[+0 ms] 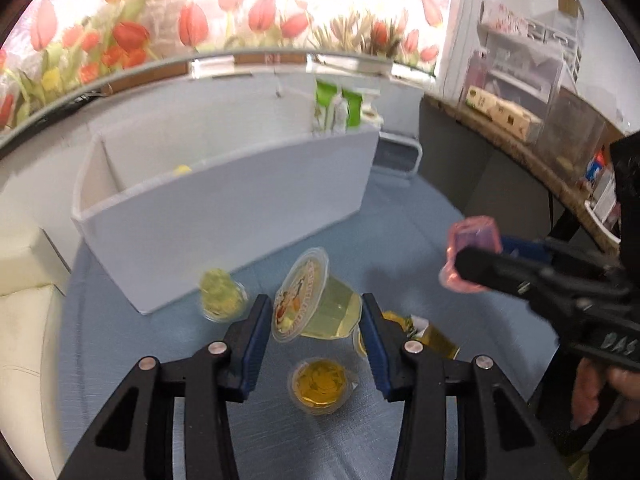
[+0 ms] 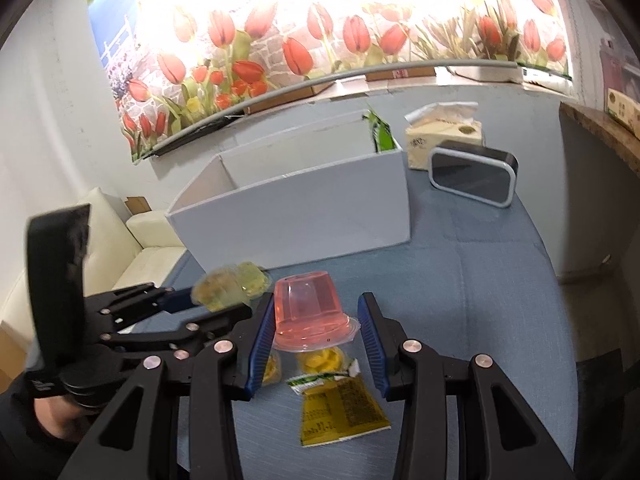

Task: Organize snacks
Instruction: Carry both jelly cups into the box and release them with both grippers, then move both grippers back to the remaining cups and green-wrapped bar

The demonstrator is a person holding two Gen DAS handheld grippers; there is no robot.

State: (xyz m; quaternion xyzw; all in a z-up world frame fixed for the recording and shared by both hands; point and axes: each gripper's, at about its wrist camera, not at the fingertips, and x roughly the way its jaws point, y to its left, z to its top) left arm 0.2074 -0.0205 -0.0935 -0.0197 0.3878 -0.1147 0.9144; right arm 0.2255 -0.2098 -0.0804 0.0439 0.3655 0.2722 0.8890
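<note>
My left gripper (image 1: pixel 316 316) is shut on a yellow jelly cup (image 1: pixel 316 300), held tilted above the blue table; it also shows in the right wrist view (image 2: pixel 224 286). My right gripper (image 2: pixel 316 320) is shut on a pink jelly cup (image 2: pixel 310 310), held upside down; the cup also shows in the left wrist view (image 1: pixel 472 252). On the table lie another yellow cup (image 1: pixel 222 296), an orange-yellow cup (image 1: pixel 320 386), and a yellow packet (image 2: pixel 340 410). The white storage box (image 1: pixel 224 216) stands behind, with green packets (image 1: pixel 340 108) at its far right end.
A tissue box (image 2: pixel 444 132) and a dark clock (image 2: pixel 472 176) stand right of the white box. A cream sofa (image 2: pixel 132 236) is at the left. A wooden shelf (image 1: pixel 520 148) with cartons runs along the right. A tulip poster covers the back wall.
</note>
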